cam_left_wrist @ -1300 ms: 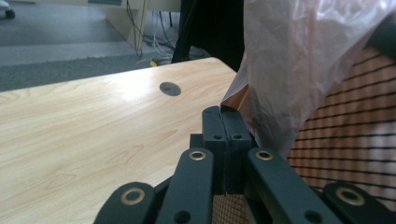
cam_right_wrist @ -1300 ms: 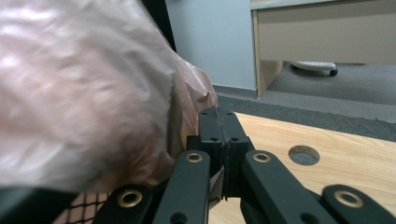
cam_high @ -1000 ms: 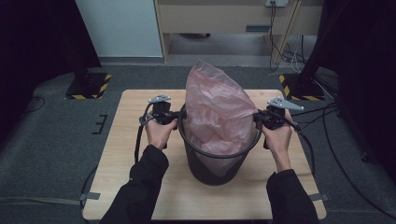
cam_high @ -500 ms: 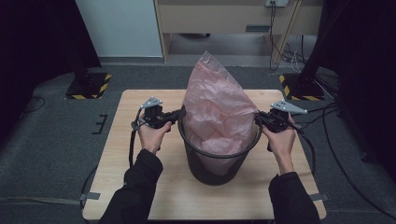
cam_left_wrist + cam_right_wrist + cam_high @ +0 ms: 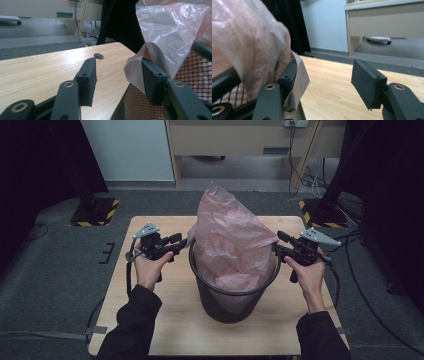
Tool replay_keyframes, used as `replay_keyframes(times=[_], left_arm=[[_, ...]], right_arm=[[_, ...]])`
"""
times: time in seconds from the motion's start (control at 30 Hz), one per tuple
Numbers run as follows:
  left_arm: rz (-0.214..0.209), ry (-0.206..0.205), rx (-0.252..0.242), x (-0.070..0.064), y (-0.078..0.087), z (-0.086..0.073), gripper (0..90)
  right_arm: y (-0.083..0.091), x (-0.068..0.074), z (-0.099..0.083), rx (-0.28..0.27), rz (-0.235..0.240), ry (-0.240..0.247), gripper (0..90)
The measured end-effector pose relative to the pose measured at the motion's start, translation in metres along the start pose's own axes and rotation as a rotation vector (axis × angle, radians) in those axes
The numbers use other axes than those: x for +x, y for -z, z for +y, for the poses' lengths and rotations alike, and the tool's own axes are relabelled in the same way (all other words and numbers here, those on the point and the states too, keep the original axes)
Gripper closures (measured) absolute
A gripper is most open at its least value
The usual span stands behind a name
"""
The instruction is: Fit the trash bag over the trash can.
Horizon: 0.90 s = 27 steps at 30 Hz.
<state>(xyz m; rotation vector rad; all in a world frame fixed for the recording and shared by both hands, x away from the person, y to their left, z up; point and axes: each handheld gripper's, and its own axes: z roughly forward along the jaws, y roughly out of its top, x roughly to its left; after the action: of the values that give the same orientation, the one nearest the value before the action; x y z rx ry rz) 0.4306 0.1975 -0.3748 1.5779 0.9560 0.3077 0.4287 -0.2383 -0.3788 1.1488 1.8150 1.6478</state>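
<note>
Pink, thin, translucent plastic bag (image 5: 232,240) stands crumpled and puffed up out of a round black wire-mesh waste bin (image 5: 231,295), its creased film rising to a soft peak above the rim and sagging in folds inside. The bin sits near the middle of the pale wood-grain bench (image 5: 125,320), a rounded-corner rectangle with a smooth laminate face. At the bin's left rim the left claw (image 5: 181,240), matte black with flat, blocky rectangular pads, is held with its jaws spread apart; in the left gripper view (image 5: 120,75) one pad stands over bare bench and the other lies against a loose fold of the bag's film just outside the bin's mesh wall (image 5: 200,72), with nothing pinched between them. At the right rim the right claw (image 5: 279,242) is likewise spread wide; in the right gripper view (image 5: 324,75) one pad rests against the bag's wrinkled skirt (image 5: 249,42) where it drapes over the rim, and the other pad hangs free above the bench (image 5: 332,82). Each claw carries a grey three-cornered plate and a trailing black cable. The person's hands, in dark sleeves, hold both claws level at rim height. Grey carpet floor (image 5: 50,270) surrounds the bench.
</note>
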Motion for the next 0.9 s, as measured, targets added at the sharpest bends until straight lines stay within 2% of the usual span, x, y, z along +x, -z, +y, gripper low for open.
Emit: replay_keyframes(times=[0.1, 0.17, 0.23, 0.27, 0.3, 0.37, 0.53, 0.7, 0.8, 0.9], left_arm=[[0.018, 0.005, -0.063, 0.002, -0.001, 0.001, 44.5], [0.018, 0.03, -0.113, 0.003, -0.001, 0.002, 41.8], [0.017, 0.05, -0.143, 0.005, -0.001, 0.004, 39.6], [0.026, 0.055, -0.158, 0.006, -0.001, 0.004, 38.2], [0.033, 0.054, -0.17, 0.006, -0.001, 0.005, 38.2], [0.044, 0.06, -0.196, 0.005, 0.001, 0.007, 38.2], [0.021, 0.034, -0.238, 0.0, 0.009, 0.019, 38.8], [-0.017, -0.005, -0.275, -0.013, 0.018, 0.032, 40.0], [-0.036, -0.026, -0.287, -0.021, 0.02, 0.038, 40.7], [-0.055, -0.043, -0.29, -0.028, 0.023, 0.043, 41.2]], right_arm=[[-0.004, -0.003, 0.001, 0.003, -0.023, -0.012, 34.7], [-0.007, -0.006, 0.002, 0.001, -0.032, -0.016, 33.1], [-0.009, -0.008, 0.003, 0.0, -0.039, -0.023, 31.6], [-0.01, -0.01, 0.003, -0.011, -0.042, -0.033, 29.7], [-0.011, -0.012, 0.003, -0.051, -0.035, -0.067, 29.0], [-0.009, -0.015, 0.005, -0.088, -0.03, -0.099, 29.1], [0.001, -0.015, 0.016, -0.119, -0.029, -0.082, 29.6], [0.012, -0.012, 0.029, -0.162, -0.015, -0.071, 27.8], [0.014, -0.01, 0.032, -0.141, -0.004, -0.054, 26.5], [0.015, -0.007, 0.035, -0.159, 0.005, -0.05, 26.3]])
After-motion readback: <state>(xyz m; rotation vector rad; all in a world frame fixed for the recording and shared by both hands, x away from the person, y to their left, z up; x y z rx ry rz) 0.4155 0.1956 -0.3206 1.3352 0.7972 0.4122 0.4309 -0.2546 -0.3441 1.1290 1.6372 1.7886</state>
